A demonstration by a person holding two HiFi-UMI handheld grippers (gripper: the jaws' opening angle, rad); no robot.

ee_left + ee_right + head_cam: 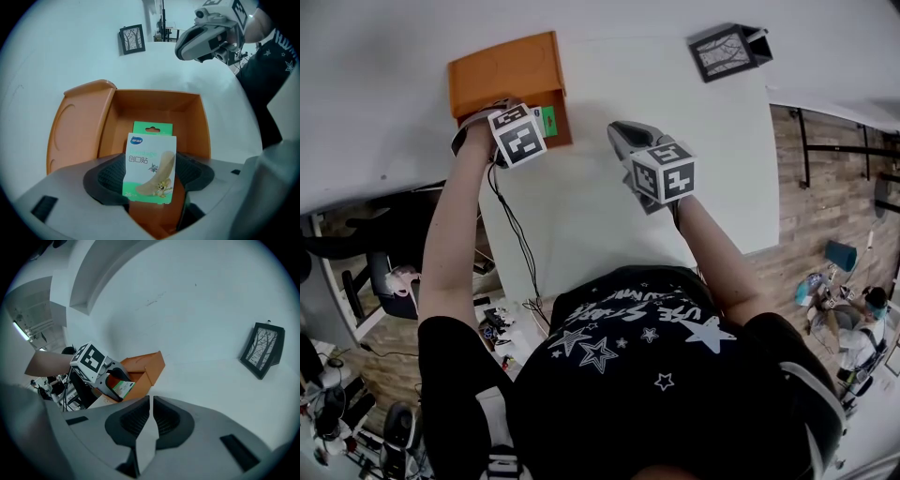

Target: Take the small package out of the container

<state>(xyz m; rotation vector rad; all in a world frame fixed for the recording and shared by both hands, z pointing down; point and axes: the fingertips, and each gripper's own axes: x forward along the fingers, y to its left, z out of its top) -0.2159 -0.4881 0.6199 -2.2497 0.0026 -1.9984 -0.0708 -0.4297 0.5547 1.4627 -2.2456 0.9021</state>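
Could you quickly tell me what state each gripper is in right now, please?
Left gripper: closed on the package.
Right gripper: closed, holding nothing.

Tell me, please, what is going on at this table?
A person is working at a white table with a hand-held gripper in each hand. The left hand-held gripper is clamped on a small green-and-white package, holding it upright over the open orange container. The right hand-held gripper hangs beside it above the table, jaws together and empty.
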